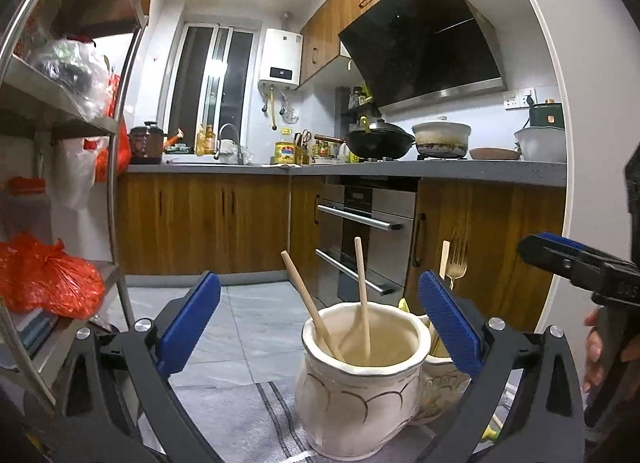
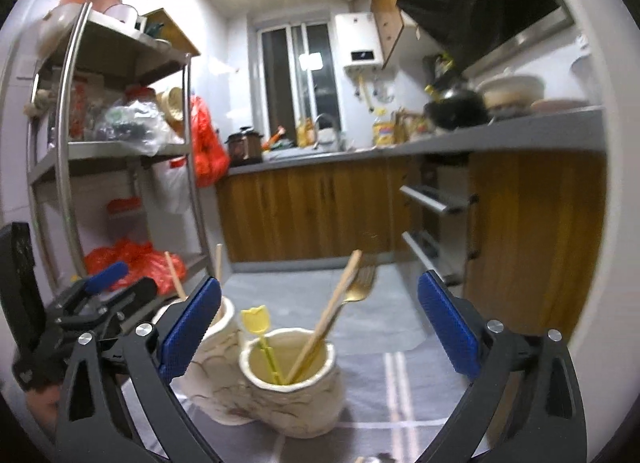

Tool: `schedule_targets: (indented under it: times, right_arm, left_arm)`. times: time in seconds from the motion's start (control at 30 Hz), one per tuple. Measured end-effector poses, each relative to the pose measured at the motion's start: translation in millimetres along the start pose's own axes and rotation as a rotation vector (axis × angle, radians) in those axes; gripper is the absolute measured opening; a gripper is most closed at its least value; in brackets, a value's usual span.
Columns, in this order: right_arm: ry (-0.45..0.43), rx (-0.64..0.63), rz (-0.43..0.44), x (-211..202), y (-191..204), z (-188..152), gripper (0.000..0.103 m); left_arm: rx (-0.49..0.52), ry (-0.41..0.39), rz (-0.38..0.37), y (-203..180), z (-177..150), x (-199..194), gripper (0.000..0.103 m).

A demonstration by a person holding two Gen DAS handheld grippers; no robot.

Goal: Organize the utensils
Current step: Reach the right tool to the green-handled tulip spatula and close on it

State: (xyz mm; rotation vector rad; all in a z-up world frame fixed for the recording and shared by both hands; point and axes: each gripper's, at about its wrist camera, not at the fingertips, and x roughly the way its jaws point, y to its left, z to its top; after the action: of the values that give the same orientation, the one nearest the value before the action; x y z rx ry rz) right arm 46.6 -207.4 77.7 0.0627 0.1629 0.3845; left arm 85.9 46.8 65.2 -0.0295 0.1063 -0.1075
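Note:
Two cream ceramic jars stand side by side on a grey striped cloth (image 1: 240,423). The left jar (image 1: 356,395) holds two wooden utensils (image 1: 362,295). The right jar (image 2: 292,383) holds a gold fork (image 2: 358,287), a wooden stick (image 2: 332,311) and a yellow tulip-topped pick (image 2: 260,327). My left gripper (image 1: 320,327) is open and empty, just above and in front of the left jar. My right gripper (image 2: 320,327) is open and empty, above the right jar. The left gripper also shows in the right wrist view (image 2: 108,283), and the right gripper in the left wrist view (image 1: 560,259).
A metal shelf rack (image 2: 64,167) with orange plastic bags (image 1: 44,279) stands at the left. Wooden cabinets and an oven (image 1: 360,231) lie ahead under a grey counter (image 1: 440,169) with a wok and pots. The cloth continues right of the jars (image 2: 400,383).

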Motion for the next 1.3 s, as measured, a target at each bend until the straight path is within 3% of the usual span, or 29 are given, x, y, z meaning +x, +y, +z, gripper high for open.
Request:
schedule_targets:
  times: [0.3,0.6,0.97,1.3]
  right_arm:
    - [0.001,-0.05,-0.051,-24.9,-13.2,-6.6,0.098]
    - [0.035,-0.057,-0.064,-42.1,-22.0,-19.0,0.098]
    - [0.147,0.04,-0.069,-52.5,-51.9,-41.0,0.098]
    - [0.291,0.076,-0.159,-46.5,-70.8,-61.1,0.098]
  left_arm:
    - [0.038,0.006,0.013,-11.6,12.8,-36.7,0.098]
    - [0.084,0.074,0.006,-37.0,2.6,-66.0,0.098]
    - [0.044,0.23,-0.04,-52.7,-34.6,-65.5,0.098]
    - [0.031,0.315,-0.042,-55.7,-54.6,-56.5,0.098]
